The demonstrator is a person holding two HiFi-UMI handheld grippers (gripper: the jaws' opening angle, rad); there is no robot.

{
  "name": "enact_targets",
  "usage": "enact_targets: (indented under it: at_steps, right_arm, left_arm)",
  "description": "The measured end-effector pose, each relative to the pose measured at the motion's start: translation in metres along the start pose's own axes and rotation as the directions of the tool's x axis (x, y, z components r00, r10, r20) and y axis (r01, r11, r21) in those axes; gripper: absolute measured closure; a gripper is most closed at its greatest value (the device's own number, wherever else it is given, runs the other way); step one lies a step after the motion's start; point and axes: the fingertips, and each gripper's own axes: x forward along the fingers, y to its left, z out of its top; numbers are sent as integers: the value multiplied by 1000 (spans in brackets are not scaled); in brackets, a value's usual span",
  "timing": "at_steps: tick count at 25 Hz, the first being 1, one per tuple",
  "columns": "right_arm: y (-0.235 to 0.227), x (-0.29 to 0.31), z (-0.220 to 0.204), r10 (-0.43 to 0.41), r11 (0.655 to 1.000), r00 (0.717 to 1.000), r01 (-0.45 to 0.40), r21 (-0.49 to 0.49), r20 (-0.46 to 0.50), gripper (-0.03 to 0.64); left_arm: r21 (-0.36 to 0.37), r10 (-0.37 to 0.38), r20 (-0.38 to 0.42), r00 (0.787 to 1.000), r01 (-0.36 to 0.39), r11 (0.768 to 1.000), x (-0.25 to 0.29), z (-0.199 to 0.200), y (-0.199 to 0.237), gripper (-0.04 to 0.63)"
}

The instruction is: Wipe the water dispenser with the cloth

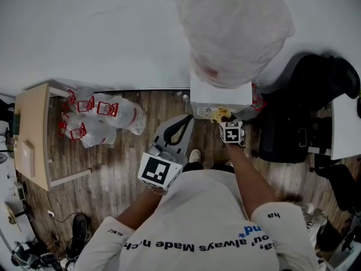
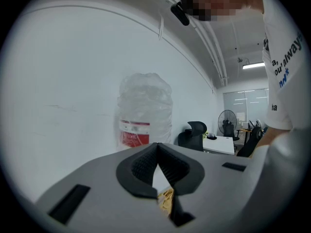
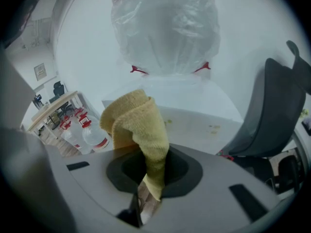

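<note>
Cloth (image 3: 138, 125): one, yellow terry, folded, was pinched between jaws of right gripper (image 3: 151, 171) at front of water dispenser (image 1: 221, 97). Dispenser: one, white, boxy, carried one clear plastic-wrapped bottle (image 1: 234, 30). Left gripper (image 2: 156, 165): jaws met, nothing between. Floor bottles (image 1: 101, 114): at least four, clear, red-handled, lay nearby.

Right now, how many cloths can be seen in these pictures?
1. The yellow cloth is clamped in the right gripper, over the top of the water dispenser. The left gripper is shut and holds nothing. Another cloth may be hidden.
</note>
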Motion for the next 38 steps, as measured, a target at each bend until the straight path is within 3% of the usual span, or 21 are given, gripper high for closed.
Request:
enact_targets:
  at_steps: [19, 30, 38]
  right_arm:
    - [115, 47, 25, 136, 987, 990, -139, -75, -45, 557]
    - [127, 67, 27, 129, 983, 989, -136, -123, -70, 558]
    - [121, 62, 26, 133, 979, 989, -142, -146, -69, 557]
  left_arm:
    - [-9, 91, -16, 996, -91, 996, -38, -6, 58, 577]
    - [-11, 132, -34, 991, -132, 991, -47, -10, 71, 577]
    - [-12, 113, -30, 993, -113, 993, -38, -8, 61, 577]
